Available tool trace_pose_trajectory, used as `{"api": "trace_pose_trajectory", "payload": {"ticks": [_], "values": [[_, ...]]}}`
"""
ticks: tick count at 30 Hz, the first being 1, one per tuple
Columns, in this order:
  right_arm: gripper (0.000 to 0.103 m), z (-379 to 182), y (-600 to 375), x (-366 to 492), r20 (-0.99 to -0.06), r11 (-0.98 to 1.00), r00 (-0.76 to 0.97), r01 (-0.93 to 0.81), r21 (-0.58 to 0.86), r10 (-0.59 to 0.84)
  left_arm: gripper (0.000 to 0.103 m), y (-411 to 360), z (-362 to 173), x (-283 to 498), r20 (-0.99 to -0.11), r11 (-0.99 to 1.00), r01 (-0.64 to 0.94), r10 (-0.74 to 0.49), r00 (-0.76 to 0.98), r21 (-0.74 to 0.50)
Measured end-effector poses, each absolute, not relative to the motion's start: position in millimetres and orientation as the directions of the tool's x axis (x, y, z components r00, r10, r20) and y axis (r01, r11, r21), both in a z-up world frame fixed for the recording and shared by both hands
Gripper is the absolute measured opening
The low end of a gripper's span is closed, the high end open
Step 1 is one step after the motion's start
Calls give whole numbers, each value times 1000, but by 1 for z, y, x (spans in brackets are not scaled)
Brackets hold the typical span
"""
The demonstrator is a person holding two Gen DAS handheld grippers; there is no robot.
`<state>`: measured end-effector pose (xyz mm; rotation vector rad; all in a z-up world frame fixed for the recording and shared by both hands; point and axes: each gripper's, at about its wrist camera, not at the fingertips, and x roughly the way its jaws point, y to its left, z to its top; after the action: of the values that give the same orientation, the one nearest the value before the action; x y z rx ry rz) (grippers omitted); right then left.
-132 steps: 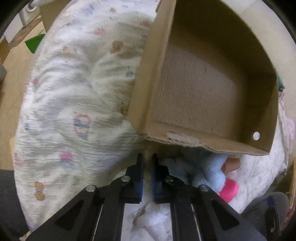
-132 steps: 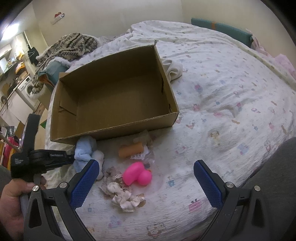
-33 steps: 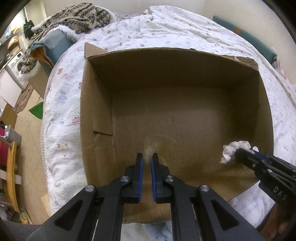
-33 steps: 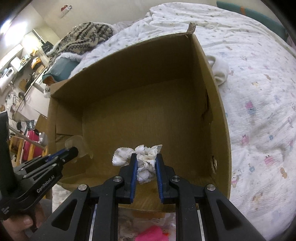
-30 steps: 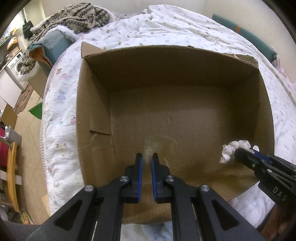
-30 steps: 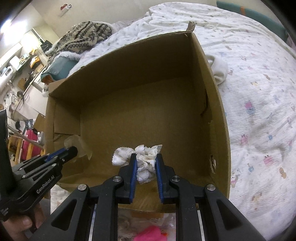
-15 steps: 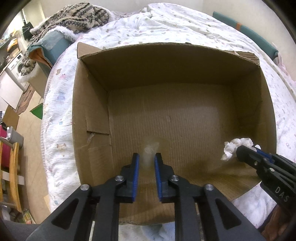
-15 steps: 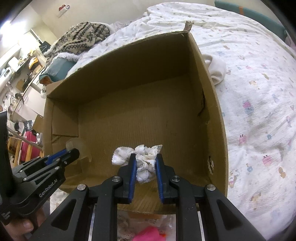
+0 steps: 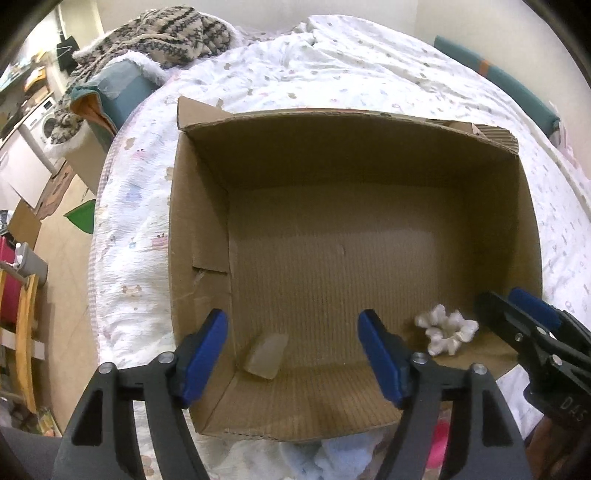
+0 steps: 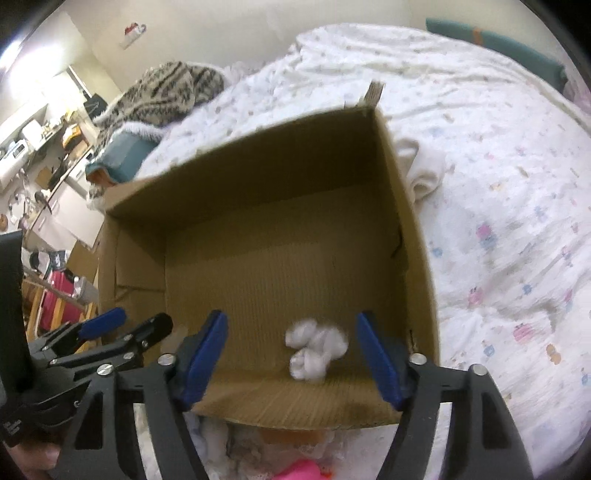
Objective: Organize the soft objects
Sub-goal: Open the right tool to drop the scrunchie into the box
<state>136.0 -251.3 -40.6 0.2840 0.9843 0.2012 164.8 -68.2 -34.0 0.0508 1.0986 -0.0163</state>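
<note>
Open cardboard box (image 9: 369, 155) sits on a bed with a white printed bedspread (image 9: 332, 62). Both grippers hover over the box's near edge, pointing down into it

Left gripper (image 9: 291, 354): fingers (image 9: 203, 354) released and opening wide, nothing gripped. A small translucent pale piece (image 9: 266, 355) lies on the box floor in the near left corner, between the spread fingers but not touched by them

Right gripper (image 10: 291, 354): fingers (image 10: 376, 362) also released and opening, blue pads apart. White frilly scrunchie-like soft item (image 10: 316, 349) lies on the box floor near the front wall, between the fingers, free of both pads; it looks a bit blurred in the right wrist view. In the left wrist view the same white item (image 9: 445, 332) sits in the near right part of the box, just beside the right gripper tips

Outside the box, against its near wall on the bed: a light blue fluffy thing (image 9: 340, 458), a pink rounded toy (image 10: 299, 470), an orange-ish thing (image 10: 291, 437) partly hidden by the box edge. A white folded cloth (image 10: 424, 173) lies beside the box's right wall

Background: patterned knit blanket (image 9: 166, 33) on a teal cushion (image 9: 122, 88) past the head of the bed, teal bolster (image 9: 495, 85) along the far wall, washing machine (image 9: 44, 125) and clutter on the floor at left. Part of a hand (image 10: 33, 461) shows at bottom left of the right wrist view, holding the left gripper
</note>
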Motion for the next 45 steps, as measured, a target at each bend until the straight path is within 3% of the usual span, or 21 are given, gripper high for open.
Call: {"api": "trace_pose_trajectory", "payload": {"ticks": [45], "values": [[77, -24, -283, 85, -779, 921, 545, 30, 388, 310, 71, -54, -4, 109, -870, 999, 33, 14, 492, 35]]}}
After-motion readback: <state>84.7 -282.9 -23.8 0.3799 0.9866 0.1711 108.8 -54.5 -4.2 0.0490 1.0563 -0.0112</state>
